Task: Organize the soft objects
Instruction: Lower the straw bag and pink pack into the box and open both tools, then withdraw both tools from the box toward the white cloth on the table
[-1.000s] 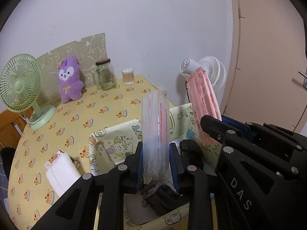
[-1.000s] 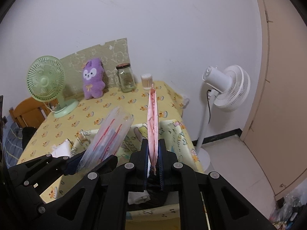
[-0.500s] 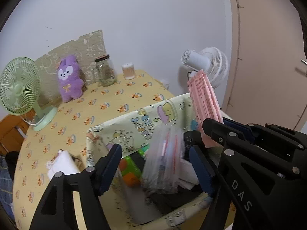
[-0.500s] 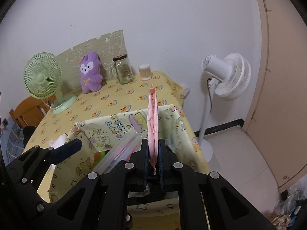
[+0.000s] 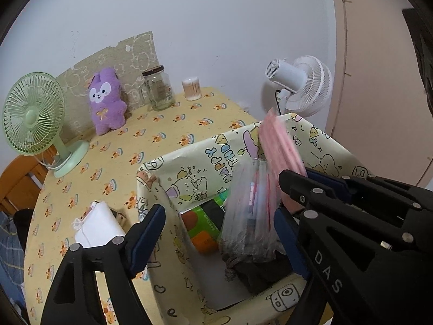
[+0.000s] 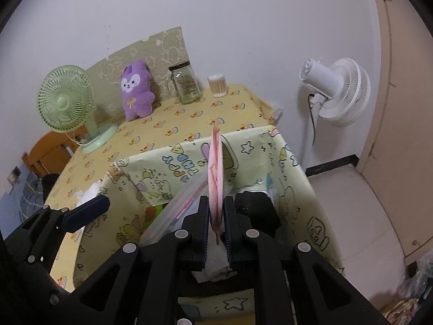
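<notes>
Hovering over the fabric storage bin (image 5: 319, 140), my left gripper (image 5: 219, 239) stands with its jaws spread wide and nothing between them. Directly beneath that gap, the clear plastic pouch (image 5: 250, 208) leans upright inside the bin, resting on dark fabric (image 5: 259, 270) at the bottom and beside a green-and-orange packet (image 5: 201, 224). My right gripper (image 6: 216, 220) is closed tight on the lower edge of a flat pink packet (image 6: 215, 168), which stands on edge, upright, above the bin's interior; in the left wrist view the same packet (image 5: 278, 143) slants just behind the clear pouch. A black object (image 6: 257, 211) sits in the bin to the right of the pink packet. The bin stands at the near edge of the table, on its yellow patterned cloth (image 5: 162, 135). Outside the bin, to its left, lies a white folded item (image 5: 98, 224). Along the far side of the table stand a green desk fan (image 5: 33, 116), a purple plush toy (image 5: 107, 100), a glass jar (image 5: 159, 88) and a cotton swab container (image 5: 191, 88). A white pedestal fan (image 6: 335, 90) stands on the floor beyond the table.
</notes>
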### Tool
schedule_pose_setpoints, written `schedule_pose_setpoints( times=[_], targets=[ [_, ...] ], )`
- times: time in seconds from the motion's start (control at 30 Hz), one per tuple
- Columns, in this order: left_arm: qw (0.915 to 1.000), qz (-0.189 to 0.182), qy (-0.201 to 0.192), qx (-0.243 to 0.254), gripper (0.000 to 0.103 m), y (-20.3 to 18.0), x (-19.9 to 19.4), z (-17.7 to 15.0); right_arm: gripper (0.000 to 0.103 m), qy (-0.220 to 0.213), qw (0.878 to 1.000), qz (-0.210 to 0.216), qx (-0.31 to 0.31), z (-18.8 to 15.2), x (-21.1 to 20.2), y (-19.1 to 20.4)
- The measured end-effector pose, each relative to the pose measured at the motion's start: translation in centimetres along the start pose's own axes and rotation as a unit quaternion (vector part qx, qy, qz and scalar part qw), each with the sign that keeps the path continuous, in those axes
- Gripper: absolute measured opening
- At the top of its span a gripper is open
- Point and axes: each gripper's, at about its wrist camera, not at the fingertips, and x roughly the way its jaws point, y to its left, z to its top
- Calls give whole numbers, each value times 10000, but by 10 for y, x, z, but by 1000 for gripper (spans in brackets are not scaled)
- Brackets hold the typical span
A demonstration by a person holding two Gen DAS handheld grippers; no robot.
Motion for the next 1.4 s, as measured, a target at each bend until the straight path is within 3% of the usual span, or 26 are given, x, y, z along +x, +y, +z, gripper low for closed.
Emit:
schedule_pose_setpoints(
  times=[0.07, 0.1, 0.17, 0.23, 0.33, 0.53, 0.63, 0.9, 1.4],
  targets=[
    [10000, -33, 11, 2, 84, -2, 1, 0, 30, 10, 9999, -143, -68, 1, -1, 0],
    [10000, -63, 12, -7, 84, -1, 0, 0, 44, 20, 9998, -185, -84, 1, -2, 0],
    [9998, -173, 20, -76, 85, 0, -1, 0, 49, 62, 9998, -135, -105, 2, -4, 1],
    [9997, -200, 2, -116, 85, 0, -4, 1, 64, 4, 9997, -210, -99, 2, -10, 1],
    [9995, -253, -77, -152, 86, 0, -11, 2, 77, -99, 9997, -229, -67, 3, -18, 2],
    [9992, -279, -240, -150, 90, -1, -26, 1, 86, -111, 9994, -323, -39, 3, -30, 5],
    [9989, -277, -356, -153, 92, 1, -35, 1, 93, -217, 9991, -359, -7, 3, -39, 8],
    [9975, -262, -593, -263, 99, 12, -54, 3, 101, -620, 9970, -460, -50, 3, -64, 23],
    [9937, -245, -967, -503, 103, 44, -92, -5, 102, -1043, 9935, -382, -237, 2, -97, 62]
  ],
)
